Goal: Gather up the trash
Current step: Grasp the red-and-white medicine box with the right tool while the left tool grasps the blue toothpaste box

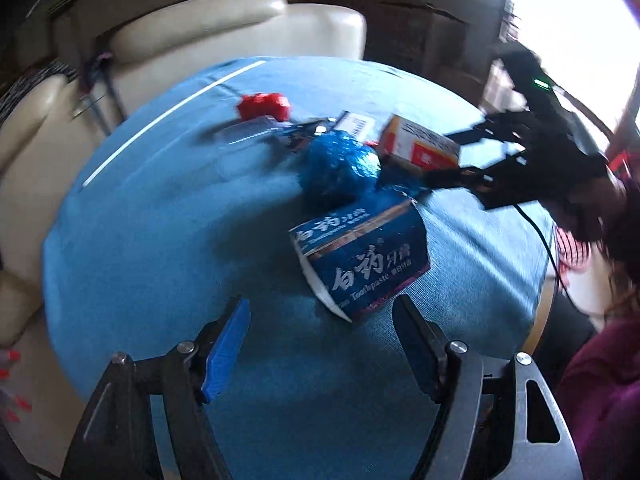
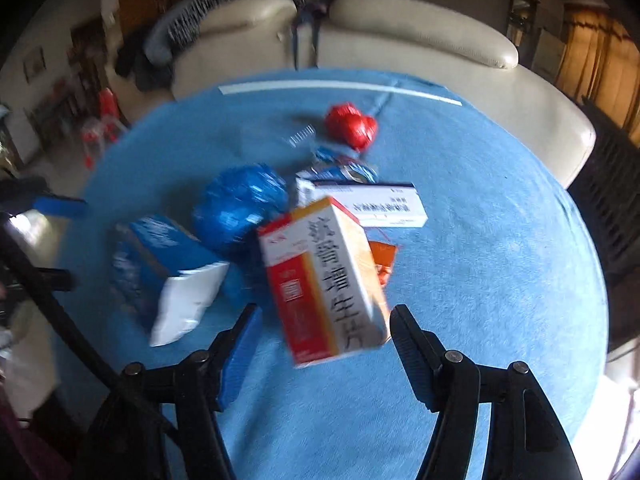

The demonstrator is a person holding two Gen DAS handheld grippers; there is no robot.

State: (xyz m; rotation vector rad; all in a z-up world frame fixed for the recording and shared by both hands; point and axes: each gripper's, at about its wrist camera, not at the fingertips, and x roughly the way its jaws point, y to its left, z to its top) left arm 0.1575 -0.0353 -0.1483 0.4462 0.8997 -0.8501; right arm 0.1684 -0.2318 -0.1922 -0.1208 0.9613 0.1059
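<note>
Trash lies in a heap on a round table under a blue cloth. A dark blue toothpaste box lies just beyond my open, empty left gripper. A red, orange and white medicine box lies between the fingers of my open right gripper; the jaws do not touch it. Behind sit a crumpled blue foil ball, a red foil ball, a white flat box and small wrappers. The right gripper shows in the left wrist view, by the medicine box.
Cream sofas curve round the far side of the table. A white strip lies on the cloth's far edge. The person's purple sleeve is at the right. A black cable runs along the left.
</note>
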